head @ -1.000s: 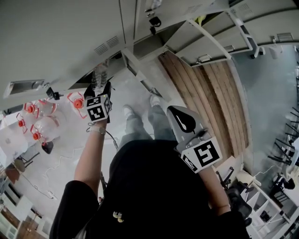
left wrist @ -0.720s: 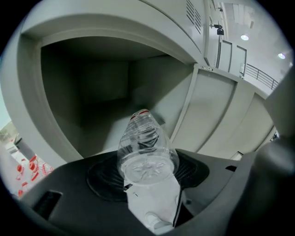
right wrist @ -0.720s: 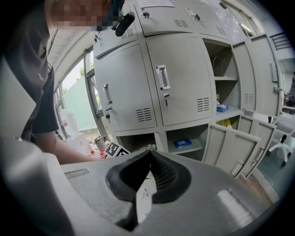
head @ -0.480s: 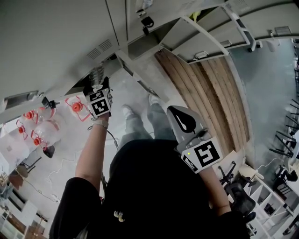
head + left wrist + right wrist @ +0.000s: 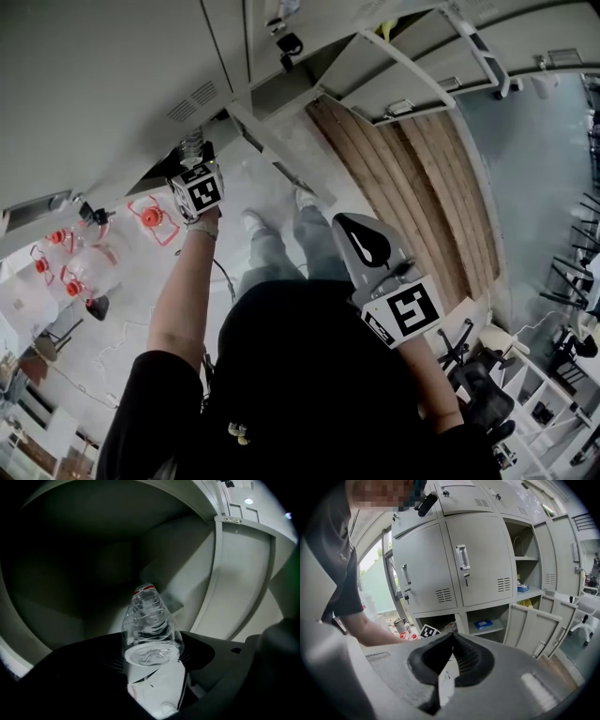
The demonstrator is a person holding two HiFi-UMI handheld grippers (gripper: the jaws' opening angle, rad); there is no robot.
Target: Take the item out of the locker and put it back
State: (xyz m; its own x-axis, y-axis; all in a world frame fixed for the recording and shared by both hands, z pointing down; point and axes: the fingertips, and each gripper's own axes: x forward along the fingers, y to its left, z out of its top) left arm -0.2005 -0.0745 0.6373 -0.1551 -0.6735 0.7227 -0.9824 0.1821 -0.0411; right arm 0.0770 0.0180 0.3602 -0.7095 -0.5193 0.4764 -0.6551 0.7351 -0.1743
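A clear plastic bottle (image 5: 151, 625) with a red-banded cap stands in the dark lower locker compartment (image 5: 93, 564). It sits between the jaws of my left gripper (image 5: 152, 656), which are opening; the pads lie close beside its base and I see no squeeze on it. From the head view, the left gripper (image 5: 195, 161) reaches into the locker's mouth with the bottle (image 5: 192, 145) just beyond its marker cube. My right gripper (image 5: 451, 637) is shut on nothing and held back near my body (image 5: 364, 246). The right gripper view shows the bottle (image 5: 450, 626) low in the locker.
Grey lockers (image 5: 478, 559) fill the wall; some doors (image 5: 534, 625) at the right hang open, and one shelf holds a blue item (image 5: 483, 623). Large clear jugs with red caps (image 5: 70, 272) stand on the floor to the left. Wooden flooring (image 5: 412, 206) lies to the right.
The left arm has stretched further toward the locker, carrying the bottle deeper into the opening. The right gripper has stayed where it was.
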